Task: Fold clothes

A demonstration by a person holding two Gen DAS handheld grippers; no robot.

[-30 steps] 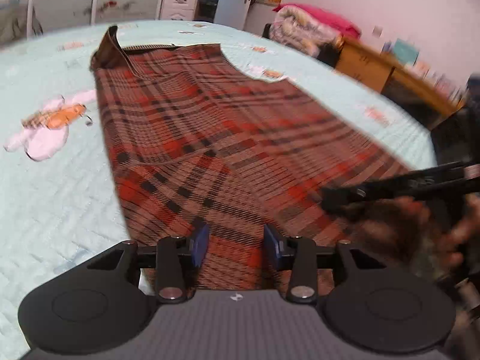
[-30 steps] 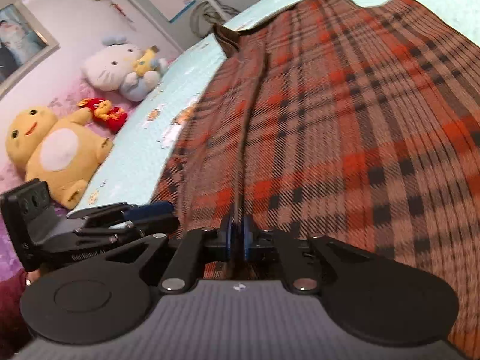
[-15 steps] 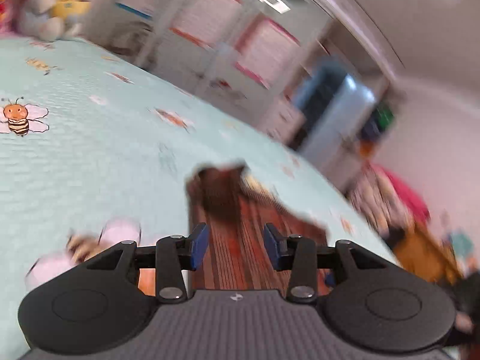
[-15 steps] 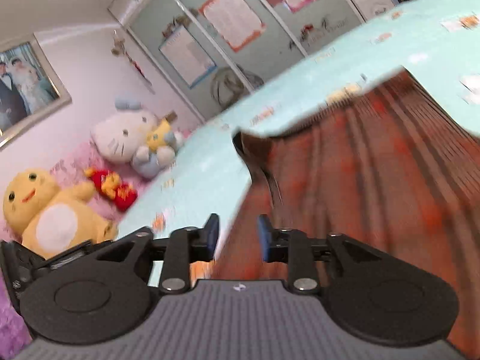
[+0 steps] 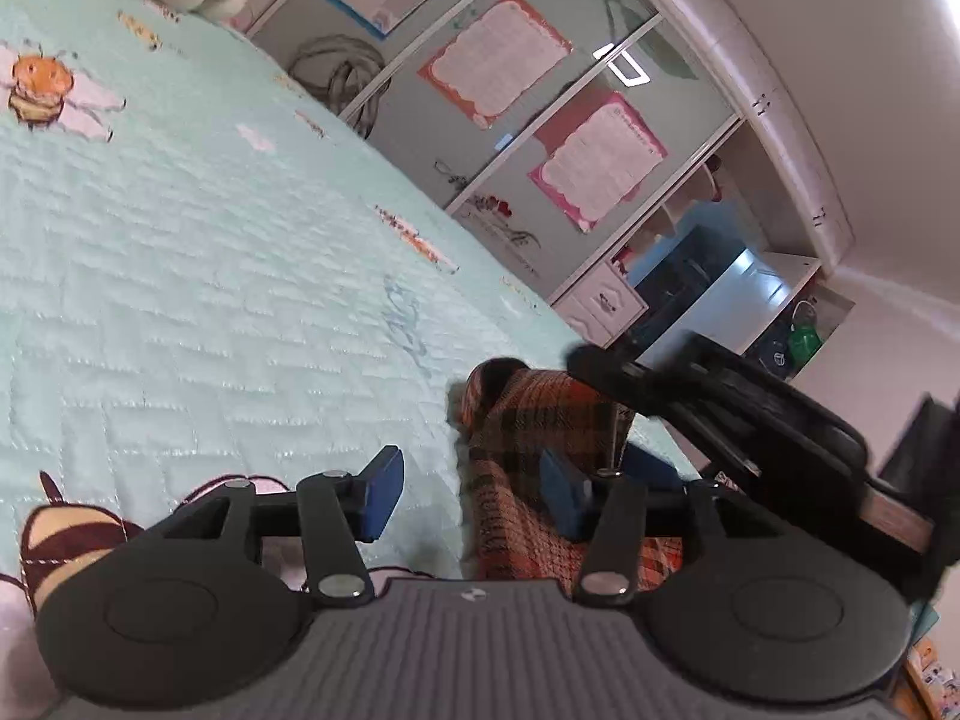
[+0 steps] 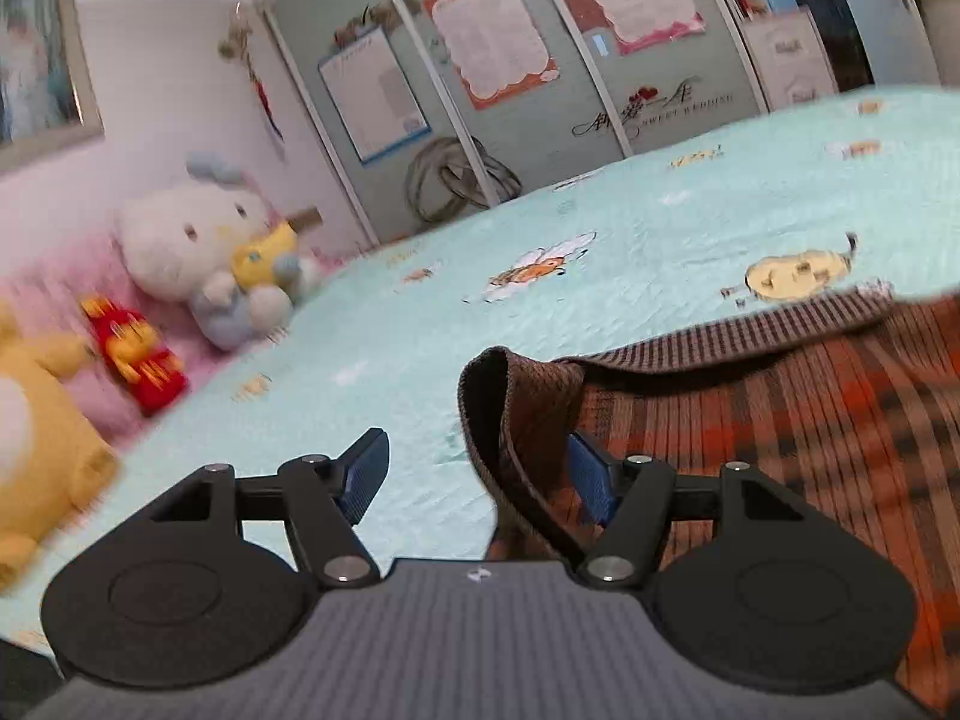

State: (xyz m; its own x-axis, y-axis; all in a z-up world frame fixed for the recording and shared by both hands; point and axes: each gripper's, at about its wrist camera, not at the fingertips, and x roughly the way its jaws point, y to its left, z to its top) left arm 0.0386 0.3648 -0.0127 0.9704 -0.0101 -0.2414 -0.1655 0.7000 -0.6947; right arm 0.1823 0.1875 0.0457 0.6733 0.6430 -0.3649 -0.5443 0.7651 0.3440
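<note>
**Both grippers open at the garment's far corner**

The plaid garment [image 6: 780, 420] lay flat on the bed [image 6: 600, 276], with its brown-banded edge running from the raised corner toward 3 o'clock in the right wrist view. That corner stood curled up, just ahead of the right gripper [image 6: 474, 474] at about 1 o'clock. The right gripper's jaws had just been opening and stood wide; the upturned band sat between them, against or right beside the right-hand pad, the left-hand pad clear over bare bedspread. No pinch visible, so nothing held.

The left gripper [image 5: 474, 492] also had jaws that had just been opening, about half spread. In its view the garment's edge [image 5: 528, 456] rose from 6 toward 12 o'clock between the pads, nearer the right-hand one (contact there too hard to call). Not gripped as far as the frames showed. The other gripper's black body crossed in at 2 o'clock, so the two tools were close together at the same corner.

Key relation, as a judgement: the cloth's long body stretched away toward 3–4 o'clock from the right gripper, so any next grab or smoothing would work along that banded edge; the right gripper looked nearer to the curled corner. Plush toys [image 6: 204, 264] sat well apart at 10 o'clock.
</note>
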